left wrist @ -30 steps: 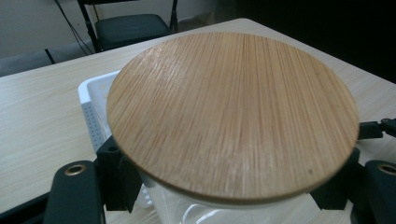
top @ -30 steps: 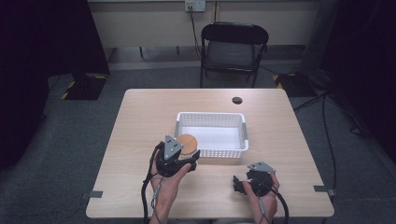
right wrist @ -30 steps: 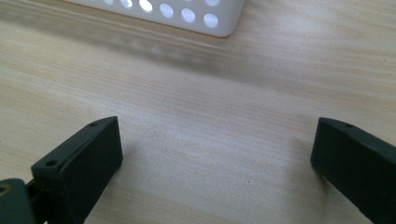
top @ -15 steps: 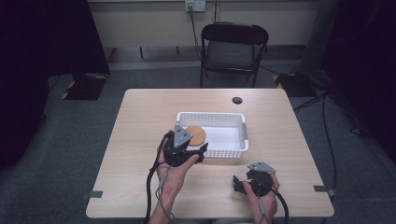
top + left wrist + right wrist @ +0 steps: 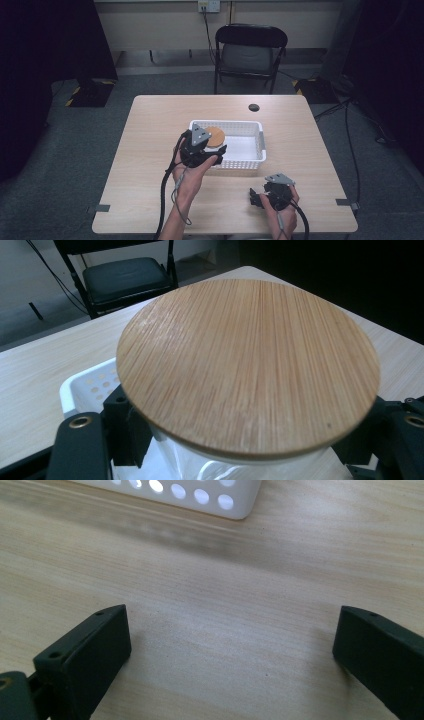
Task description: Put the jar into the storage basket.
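A jar with a round bamboo lid sits between the jaws of my left gripper, which is shut on the clear body just under the lid. In the high view the lid hangs over the left end of the white perforated basket, above its rim. The jar's lower part is hidden by the lid and the jaws. My right gripper rests low on the table near the front right. In the right gripper view its jaws stand wide open over bare wood.
The basket's corner lies just beyond the right gripper. A small black round object sits on the table behind the basket. A black chair stands past the far edge. The table's left half is bare wood.
My left gripper has carried the lidded jar up and away from the person, from the basket's front left corner to over its left end. The right gripper has stayed put.
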The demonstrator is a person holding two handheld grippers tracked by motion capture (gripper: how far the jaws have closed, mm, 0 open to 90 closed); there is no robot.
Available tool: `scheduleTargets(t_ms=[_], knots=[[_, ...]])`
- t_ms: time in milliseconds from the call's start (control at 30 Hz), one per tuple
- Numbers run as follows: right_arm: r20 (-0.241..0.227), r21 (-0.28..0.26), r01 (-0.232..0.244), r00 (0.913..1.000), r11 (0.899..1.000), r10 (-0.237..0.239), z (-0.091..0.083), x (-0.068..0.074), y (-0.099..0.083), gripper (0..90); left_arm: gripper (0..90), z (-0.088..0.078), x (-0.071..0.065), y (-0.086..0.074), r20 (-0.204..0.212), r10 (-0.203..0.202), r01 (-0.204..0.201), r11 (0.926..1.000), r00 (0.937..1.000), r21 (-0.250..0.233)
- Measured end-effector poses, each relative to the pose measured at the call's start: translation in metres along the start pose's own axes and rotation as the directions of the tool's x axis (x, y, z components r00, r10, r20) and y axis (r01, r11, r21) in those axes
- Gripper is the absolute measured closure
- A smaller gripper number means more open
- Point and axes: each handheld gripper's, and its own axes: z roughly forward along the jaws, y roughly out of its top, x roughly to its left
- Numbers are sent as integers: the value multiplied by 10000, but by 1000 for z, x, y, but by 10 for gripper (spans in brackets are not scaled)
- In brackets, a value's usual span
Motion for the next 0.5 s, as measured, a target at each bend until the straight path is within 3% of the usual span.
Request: scheduleTargets(t_ms=[500], knots=[[-1, 2, 2, 10000, 10000, -2, 0, 0, 0, 12, 266, 18, 8, 15, 21, -66, 66, 9998, 10000, -209]])
